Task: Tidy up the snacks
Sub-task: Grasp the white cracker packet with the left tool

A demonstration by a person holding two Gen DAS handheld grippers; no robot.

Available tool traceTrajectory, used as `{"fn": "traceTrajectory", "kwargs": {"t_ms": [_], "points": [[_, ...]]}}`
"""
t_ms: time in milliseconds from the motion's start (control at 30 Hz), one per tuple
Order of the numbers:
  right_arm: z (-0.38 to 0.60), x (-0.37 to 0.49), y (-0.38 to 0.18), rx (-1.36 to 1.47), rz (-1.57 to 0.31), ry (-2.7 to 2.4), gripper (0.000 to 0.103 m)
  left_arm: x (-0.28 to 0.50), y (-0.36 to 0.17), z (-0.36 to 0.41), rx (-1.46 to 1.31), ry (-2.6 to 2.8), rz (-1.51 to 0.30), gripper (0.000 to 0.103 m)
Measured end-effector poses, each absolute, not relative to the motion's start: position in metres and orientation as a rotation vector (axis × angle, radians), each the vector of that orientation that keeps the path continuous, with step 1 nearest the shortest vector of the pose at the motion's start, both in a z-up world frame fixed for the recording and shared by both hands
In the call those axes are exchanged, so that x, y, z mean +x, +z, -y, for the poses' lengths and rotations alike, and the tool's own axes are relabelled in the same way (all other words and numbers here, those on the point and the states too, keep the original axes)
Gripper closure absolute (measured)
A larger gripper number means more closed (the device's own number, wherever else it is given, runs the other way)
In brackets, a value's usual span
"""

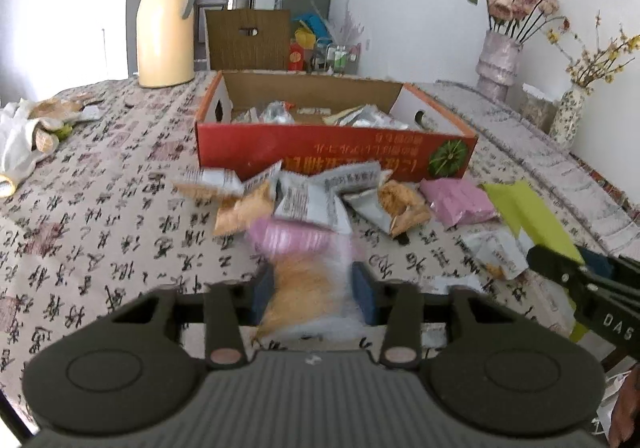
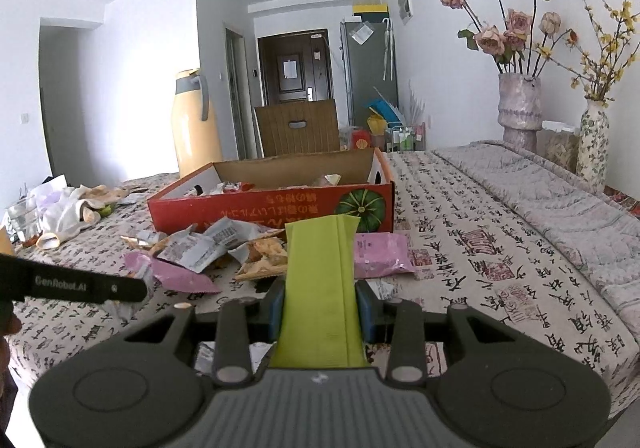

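My left gripper (image 1: 316, 288) is shut on a blurred snack packet (image 1: 304, 244), pink at the top and orange below, just above the patterned tablecloth. In front of it lies a pile of snack packets (image 1: 304, 196) against the red cardboard box (image 1: 336, 152), which holds several more packets. My right gripper (image 2: 320, 308) is shut on a flat lime-green packet (image 2: 320, 268) that sticks up toward the box (image 2: 256, 208). In the left wrist view the right gripper (image 1: 576, 276) and its green packet (image 1: 532, 216) show at the right. A pink packet (image 2: 380, 254) lies by the box's right corner.
A cream thermos jug (image 1: 164, 24) stands behind the box on the left. White cloth and scraps (image 1: 20, 136) lie at the left table edge beside a glass (image 2: 20, 216). Two flower vases (image 1: 498, 64) stand by the right wall. A small white packet (image 1: 496, 256) lies near the right gripper.
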State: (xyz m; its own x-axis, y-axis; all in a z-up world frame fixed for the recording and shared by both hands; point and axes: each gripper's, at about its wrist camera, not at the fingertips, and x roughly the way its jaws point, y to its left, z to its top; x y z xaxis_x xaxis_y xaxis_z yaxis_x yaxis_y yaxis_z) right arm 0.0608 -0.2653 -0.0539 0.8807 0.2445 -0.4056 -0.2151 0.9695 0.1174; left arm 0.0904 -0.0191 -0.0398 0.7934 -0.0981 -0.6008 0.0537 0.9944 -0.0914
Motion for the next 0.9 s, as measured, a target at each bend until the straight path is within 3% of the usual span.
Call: {"fn": "traceTrajectory", "kwargs": {"t_ms": [467,567,633,767,800,900], "points": [[0.258,0.069,-0.059,0.062,-0.453,0.248,0.068,0.104,-0.041,0.007,-0.084,-0.061,-0.653,0.074],[0.257,0.071,-0.060,0.061,-0.458,0.251,0.068,0.096,-0.033,0.005,-0.077,-0.057,-0.623,0.050],[0.256,0.072,-0.060,0.061,-0.460,0.251,0.068,0.087,-0.027,0.002,-0.066,-0.033,-0.593,0.026],[0.252,0.072,-0.062,0.058,-0.464,0.256,0.068,0.077,-0.024,-0.010,-0.052,0.026,-0.594,0.009],[0.251,0.071,-0.062,0.057,-0.465,0.258,0.068,0.075,-0.025,-0.014,-0.048,0.045,-0.607,0.000],[0.249,0.068,-0.061,0.053,-0.463,0.262,0.068,0.069,-0.030,-0.023,-0.034,0.087,-0.645,0.000]]}}
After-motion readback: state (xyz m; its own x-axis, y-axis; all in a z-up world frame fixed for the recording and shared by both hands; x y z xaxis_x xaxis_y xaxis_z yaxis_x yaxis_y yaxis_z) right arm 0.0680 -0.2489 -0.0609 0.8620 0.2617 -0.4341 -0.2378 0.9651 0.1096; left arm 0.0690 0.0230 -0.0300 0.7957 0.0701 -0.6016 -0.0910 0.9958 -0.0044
